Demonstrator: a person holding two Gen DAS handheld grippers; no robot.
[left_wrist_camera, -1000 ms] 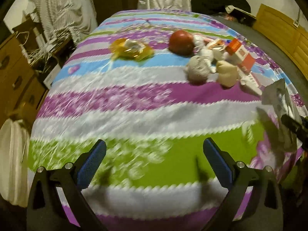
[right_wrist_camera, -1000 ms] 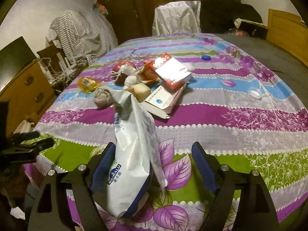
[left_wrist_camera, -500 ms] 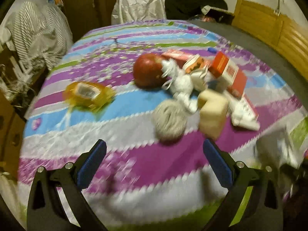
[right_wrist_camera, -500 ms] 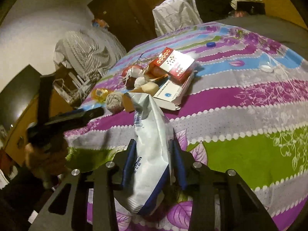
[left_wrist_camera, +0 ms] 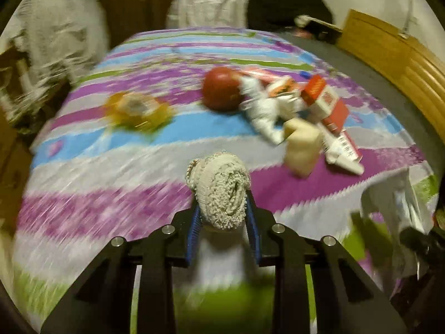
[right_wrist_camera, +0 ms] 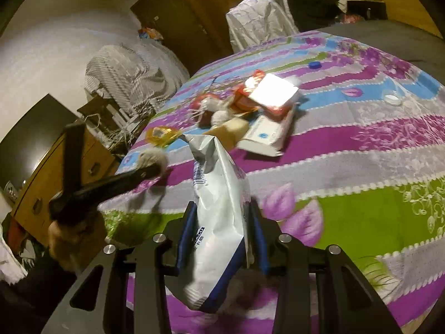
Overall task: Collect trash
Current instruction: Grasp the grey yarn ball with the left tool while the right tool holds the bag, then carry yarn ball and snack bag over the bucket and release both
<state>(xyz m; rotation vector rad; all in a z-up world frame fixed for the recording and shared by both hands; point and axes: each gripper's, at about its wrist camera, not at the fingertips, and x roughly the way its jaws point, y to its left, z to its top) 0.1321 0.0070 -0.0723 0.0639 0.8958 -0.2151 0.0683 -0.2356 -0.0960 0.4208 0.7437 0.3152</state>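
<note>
Ahead of us on the bedspread [left_wrist_camera: 111, 178] lie an apple [left_wrist_camera: 221, 93], boxes [left_wrist_camera: 329, 105] and a yellow wrapper [left_wrist_camera: 136, 110]. Our left gripper [left_wrist_camera: 222, 222] clamps a grey wad [left_wrist_camera: 219, 192] above it; our right gripper [right_wrist_camera: 221, 239] squeezes a white bag [right_wrist_camera: 217, 211].

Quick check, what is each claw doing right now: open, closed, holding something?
Left claw: closed on the grey woolly ball.
Right claw: closed on the white and blue bag.
</note>
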